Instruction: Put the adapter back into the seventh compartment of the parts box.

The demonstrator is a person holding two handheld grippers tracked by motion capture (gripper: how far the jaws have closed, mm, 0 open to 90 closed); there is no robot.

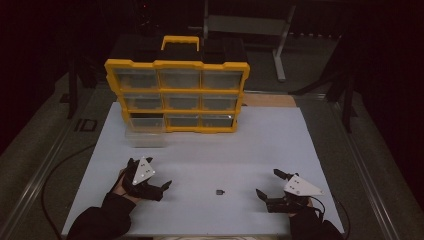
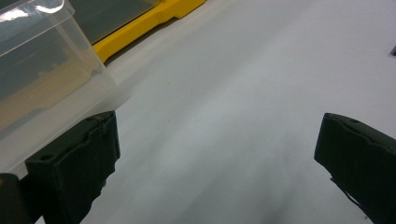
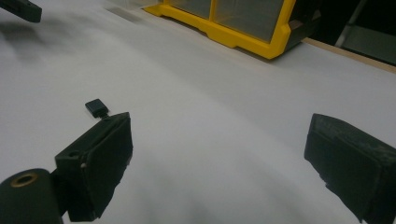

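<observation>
- In front of the yellow drawer cabinet (image 1: 177, 95), on the white tabletop (image 1: 260, 145), a small dark part (image 1: 220, 191) lies alone, well clear of the cabinet's bottom row and between the two grippers.
- The right gripper (image 1: 270, 186) sits nearer to the part, jaws spread wide with nothing between them; in the right gripper view the part (image 3: 96, 108) lies just past one jaw tip, off to the side of the gap.
- The left gripper (image 1: 150, 175) has its jaws apart and empty too, near a clear plastic drawer (image 1: 145, 138) pulled out and set on the tabletop against the cabinet's lower left corner.
- The step in hand looks like the approach to picking up the part.
- The next move likely calls for the right gripper to swing until the part sits between its jaws, then close gently, since the part is small and flat.
</observation>
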